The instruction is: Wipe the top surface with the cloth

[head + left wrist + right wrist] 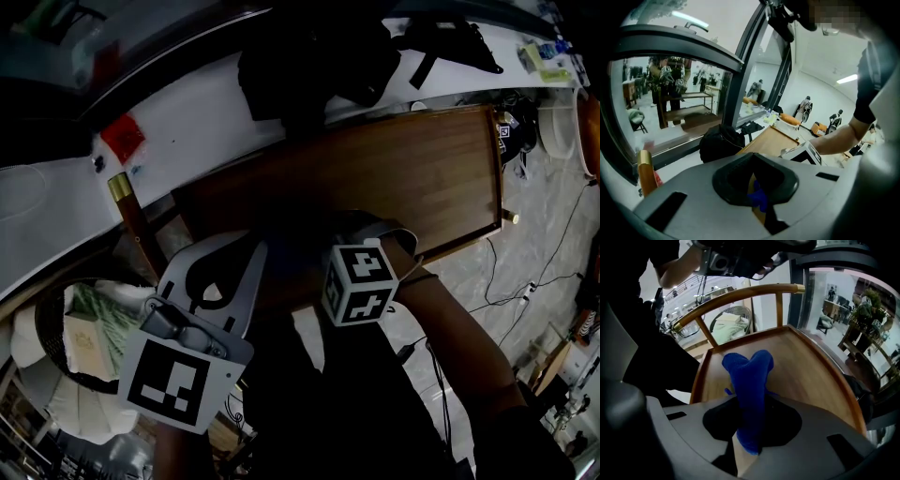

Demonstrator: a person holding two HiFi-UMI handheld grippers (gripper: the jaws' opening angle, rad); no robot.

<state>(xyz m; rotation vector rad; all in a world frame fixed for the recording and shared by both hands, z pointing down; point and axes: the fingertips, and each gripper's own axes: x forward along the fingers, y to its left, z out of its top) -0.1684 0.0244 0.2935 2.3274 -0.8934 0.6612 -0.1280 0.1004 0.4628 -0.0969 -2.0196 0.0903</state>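
The wooden table top (403, 173) with a raised rim lies ahead of both grippers; it also shows in the right gripper view (801, 366) and the left gripper view (771, 138). My right gripper (750, 430) is shut on a blue cloth (750, 380), whose folded end sticks up beyond the jaws over the near part of the top. In the head view the right gripper (370, 230) sits at the table's near edge. My left gripper (211, 262) hangs off the table's left near corner, jaws together. In its own view the left gripper (757, 190) shows a small blue patch in the slit.
A black bag (319, 56) rests on the white ledge (187, 122) beyond the table, by a window. A curved wooden chair back with brass ends (740, 294) stands at the table's left. A wicker seat with cushions (84, 328) lies lower left. Cables (525, 272) trail over the floor at right.
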